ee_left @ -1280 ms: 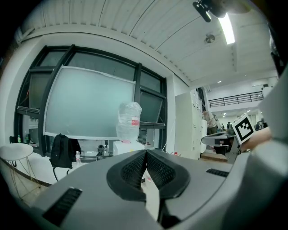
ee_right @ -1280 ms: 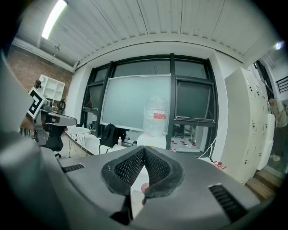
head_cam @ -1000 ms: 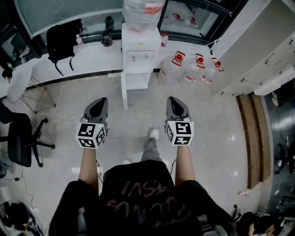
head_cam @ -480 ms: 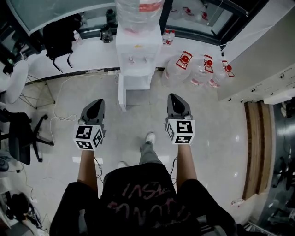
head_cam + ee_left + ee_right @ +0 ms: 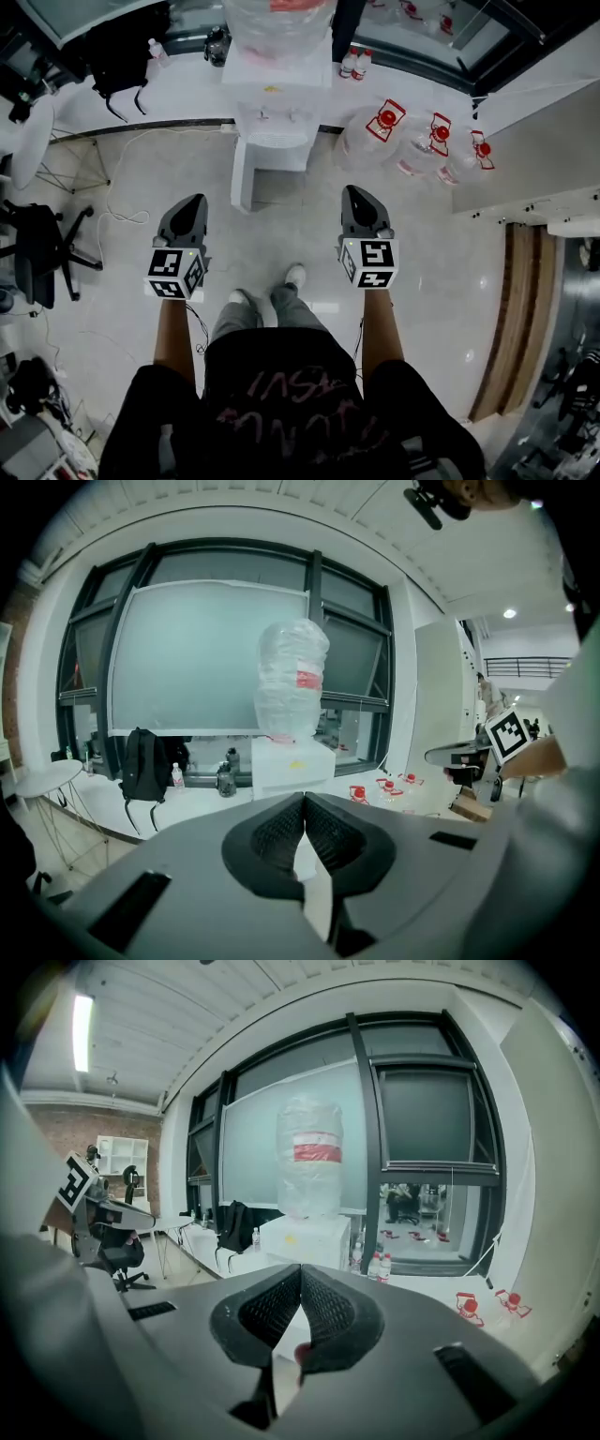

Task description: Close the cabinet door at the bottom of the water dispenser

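**Open door stands just ahead of the left gripper; both grippers closed and empty**

In the head view the water dispenser stands against the far wall, straight ahead of the person, with a big bottle on top. At its foot the cabinet door is swung wide open. It shows edge-on as a narrow white panel. Its long line runs from the dispenser's left front corner out over the floor toward the person. The hinge seems to be at that left corner, and the free edge is the end nearest the person.

The left gripper is the nearer of the 2. Its tip sits near the door's free edge, slightly to the left of it, on the side of the door's outer face. The right gripper is well apart from the door, in front of the dispenser's right side and near the water jugs lying on the floor. Neither touches anything.

Judged from this layout, closing the door calls for a push on its outer face, from the left toward the right and back into the dispenser. That would suit the left gripper.

In the left gripper view its pads meet at the tip with nothing between them. The right gripper view shows the same, with ribbed pads pressed together and empty.
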Demonstrator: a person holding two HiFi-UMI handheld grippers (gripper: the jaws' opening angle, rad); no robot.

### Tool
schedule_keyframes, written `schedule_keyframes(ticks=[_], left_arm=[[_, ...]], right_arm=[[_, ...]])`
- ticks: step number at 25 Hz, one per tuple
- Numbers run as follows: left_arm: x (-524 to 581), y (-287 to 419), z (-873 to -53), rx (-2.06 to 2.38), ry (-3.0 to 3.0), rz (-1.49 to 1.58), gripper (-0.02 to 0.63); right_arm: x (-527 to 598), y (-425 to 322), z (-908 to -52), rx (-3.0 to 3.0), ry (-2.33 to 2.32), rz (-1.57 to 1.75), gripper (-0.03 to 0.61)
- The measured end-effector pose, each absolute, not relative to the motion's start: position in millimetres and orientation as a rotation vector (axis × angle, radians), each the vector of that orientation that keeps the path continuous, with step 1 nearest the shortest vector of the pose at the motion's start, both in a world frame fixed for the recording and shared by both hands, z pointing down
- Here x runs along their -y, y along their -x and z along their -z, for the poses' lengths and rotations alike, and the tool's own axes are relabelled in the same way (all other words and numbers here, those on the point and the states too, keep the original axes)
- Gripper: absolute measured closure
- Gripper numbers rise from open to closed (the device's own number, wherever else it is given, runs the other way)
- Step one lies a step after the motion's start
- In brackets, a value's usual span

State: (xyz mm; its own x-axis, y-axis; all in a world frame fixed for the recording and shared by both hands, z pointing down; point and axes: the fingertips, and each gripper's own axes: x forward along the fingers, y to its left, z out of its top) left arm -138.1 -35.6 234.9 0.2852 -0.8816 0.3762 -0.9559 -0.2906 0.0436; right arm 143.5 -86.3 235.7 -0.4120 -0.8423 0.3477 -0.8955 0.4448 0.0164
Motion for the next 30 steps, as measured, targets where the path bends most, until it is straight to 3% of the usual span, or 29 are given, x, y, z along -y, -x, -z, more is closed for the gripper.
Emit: schedule_keyframes(ticks=[11, 30], left_arm=[[71, 146, -264, 1.691, -2.263, -0.460, 0.600], [114, 213, -440, 1.637, -2.228, -0.470, 0.600]], right_arm=[[126, -139, -268, 2.397, -1.453, -0.281, 0.563], [183, -73, -435, 2.360, -1.437, -0.337, 0.565]])
